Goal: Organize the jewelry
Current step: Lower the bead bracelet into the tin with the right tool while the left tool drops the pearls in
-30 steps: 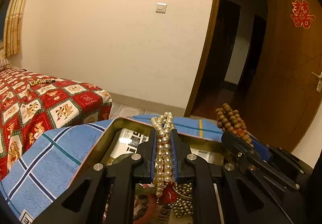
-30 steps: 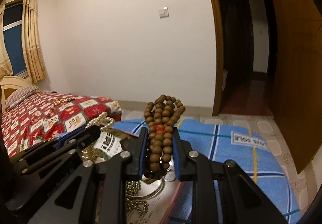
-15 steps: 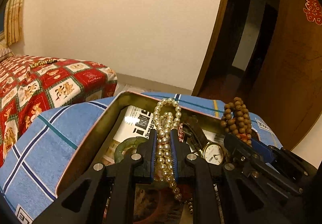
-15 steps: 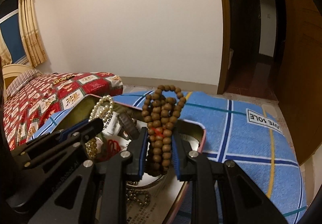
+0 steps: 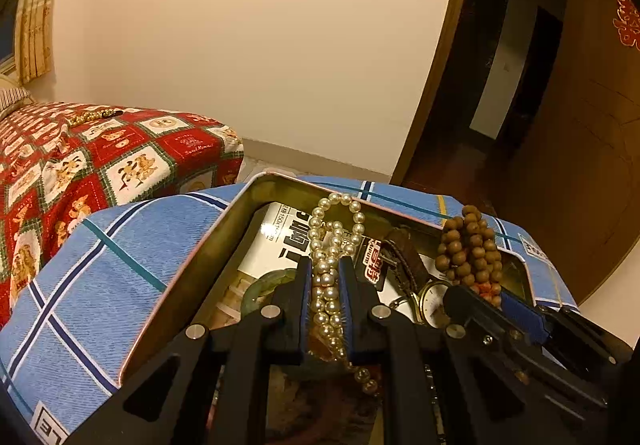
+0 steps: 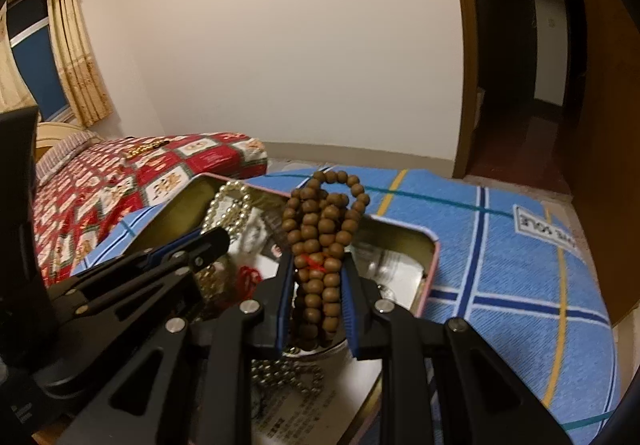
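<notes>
Blue plaid cloth [image 6: 500,269] spread over some low surface, with an open metal tin [image 5: 224,229] sitting right on it, white label patch [image 6: 544,225] near the cloth's far edge. Just beside that, a bed [image 5: 100,169] in a red patchwork cover, gold beaded strand [image 5: 90,117] lying on top.

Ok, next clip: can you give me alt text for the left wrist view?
The left gripper is shut on a pearl necklace over an open metal tin that holds a watch and a green bangle. At right, the right gripper holds wooden beads. The tin sits on a blue checked cloth.
</notes>
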Demonstrator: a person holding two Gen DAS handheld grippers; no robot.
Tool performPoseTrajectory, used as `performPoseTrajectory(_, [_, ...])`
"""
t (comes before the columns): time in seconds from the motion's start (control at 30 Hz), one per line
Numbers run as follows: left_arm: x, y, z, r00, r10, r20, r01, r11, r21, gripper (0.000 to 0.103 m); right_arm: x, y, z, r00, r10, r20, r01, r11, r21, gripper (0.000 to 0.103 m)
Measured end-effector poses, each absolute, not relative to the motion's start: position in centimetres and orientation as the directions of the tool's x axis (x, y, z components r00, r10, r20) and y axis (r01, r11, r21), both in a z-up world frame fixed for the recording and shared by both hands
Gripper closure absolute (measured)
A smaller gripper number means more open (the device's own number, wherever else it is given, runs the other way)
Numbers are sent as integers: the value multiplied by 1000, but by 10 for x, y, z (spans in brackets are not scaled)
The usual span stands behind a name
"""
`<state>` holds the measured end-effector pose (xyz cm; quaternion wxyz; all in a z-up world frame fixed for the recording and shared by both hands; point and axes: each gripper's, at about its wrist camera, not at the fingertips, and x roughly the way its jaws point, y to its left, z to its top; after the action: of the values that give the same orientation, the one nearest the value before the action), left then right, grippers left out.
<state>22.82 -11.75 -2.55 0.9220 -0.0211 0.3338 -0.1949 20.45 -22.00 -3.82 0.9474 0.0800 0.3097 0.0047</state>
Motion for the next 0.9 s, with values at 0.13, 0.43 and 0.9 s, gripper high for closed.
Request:
performPoseTrajectory(0.13, [227, -118, -25, 705, -365, -608, 336, 927, -166, 90, 205, -220, -39, 810, 71, -582, 38, 984, 173, 77])
performPoseTrajectory(0.43, [221, -113, -18, 741, -341, -579, 302, 939, -166, 44, 195, -233, -31, 845, 62, -531, 72, 971, 228, 63])
performPoseTrajectory(0.9, [218, -114, -13, 765, -303, -569, 288, 950, -120, 29, 179, -236, -16, 914, -23, -406, 127, 964, 232, 32])
